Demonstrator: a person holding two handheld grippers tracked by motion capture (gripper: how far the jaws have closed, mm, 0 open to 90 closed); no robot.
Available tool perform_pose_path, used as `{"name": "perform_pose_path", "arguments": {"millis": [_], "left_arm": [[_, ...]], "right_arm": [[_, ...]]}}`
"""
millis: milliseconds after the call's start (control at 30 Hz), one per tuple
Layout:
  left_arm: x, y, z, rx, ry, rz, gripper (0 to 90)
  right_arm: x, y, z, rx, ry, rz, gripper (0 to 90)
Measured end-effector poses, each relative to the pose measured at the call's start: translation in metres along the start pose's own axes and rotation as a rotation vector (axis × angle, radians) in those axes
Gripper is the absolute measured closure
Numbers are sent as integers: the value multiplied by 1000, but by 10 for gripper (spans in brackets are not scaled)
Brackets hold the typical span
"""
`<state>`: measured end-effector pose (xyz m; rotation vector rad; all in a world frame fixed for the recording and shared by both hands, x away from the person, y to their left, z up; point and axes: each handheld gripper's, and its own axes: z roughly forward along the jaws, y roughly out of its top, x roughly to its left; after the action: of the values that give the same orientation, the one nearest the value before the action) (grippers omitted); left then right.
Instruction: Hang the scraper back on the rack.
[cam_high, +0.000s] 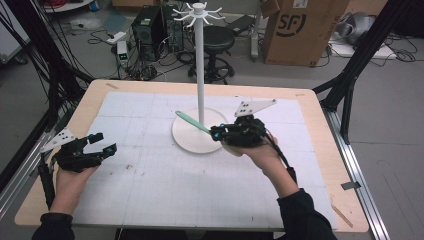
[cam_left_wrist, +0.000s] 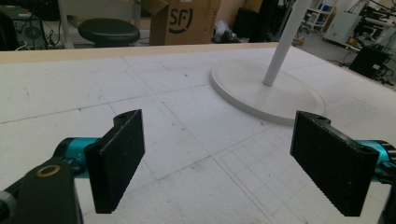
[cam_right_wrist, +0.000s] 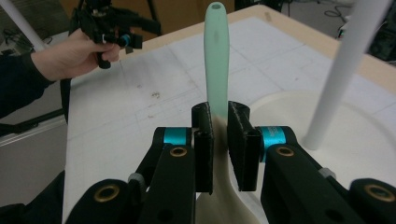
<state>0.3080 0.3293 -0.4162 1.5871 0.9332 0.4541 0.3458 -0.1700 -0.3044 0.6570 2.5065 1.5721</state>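
Spatula (cam_right_wrist: 217, 56): mint-green handle, cream blade end.
Right gripper (cam_right_wrist: 220, 140): black jaws and links, teal collars, brass-coloured pivot rings.
Left gripper (cam_left_wrist: 219, 158): black textured pads, teal collars.
Plates (cam_high: 254, 106): pale grey, dotted with dark holes.
Stand (cam_high: 200, 75): white pole, off-white round base.
Mat (cam_high: 150, 170): white, faint grey grid, dark smudges.
Table (cam_high: 90, 95): light wood edge.
Box (cam_high: 300, 30): brown cardboard, dark logo.
Sleeves (cam_high: 305, 215): black.
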Motion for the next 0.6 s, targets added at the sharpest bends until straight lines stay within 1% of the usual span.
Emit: {"name": "perform_pose_path", "arguments": {"millis": [67,100,133,167,233,267,300,400,433,467,500,567,600], "left_arm": [[0,0,0,0,0,-1,184],[0,0,0,0,0,-1,184],[0,0,0,0,0,-1,184],[0,0,0,0,0,-2,185],[0,0,0,1,1,-2,186],[0,0,0,2,0,-5,186],[0,0,0,2,0,-6,188],[0,0,0,-6,-1,-13,189],[1,0,0,-5,-3,-13,188],[1,0,0,-5,-3,-13,188],[0,0,0,-5,-2,-16,188],[0,0,0,-4,-3,-18,188],[0,0,0,-4,-5,-18,188]], "right_arm": [[-4,6,-13,-6,-7,1,811],[-4,6,-13,-6,-7,1,811],[-5,8,-19,-10,-13,-1,811],[-8,15,-32,-17,-23,-5,811],[-11,21,-44,-32,-24,-3,811],[-11,21,-44,-32,-24,-3,811],[-13,29,-55,-41,-29,-7,811],[-16,42,-73,-64,-39,-16,811],[-15,46,-78,-69,-44,-9,811],[-16,51,-83,-78,-52,-18,811],[-16,55,-89,-77,-56,-14,811],[-17,64,-98,-93,-69,-30,811],[-17,64,-98,-93,-69,-30,811]]}}
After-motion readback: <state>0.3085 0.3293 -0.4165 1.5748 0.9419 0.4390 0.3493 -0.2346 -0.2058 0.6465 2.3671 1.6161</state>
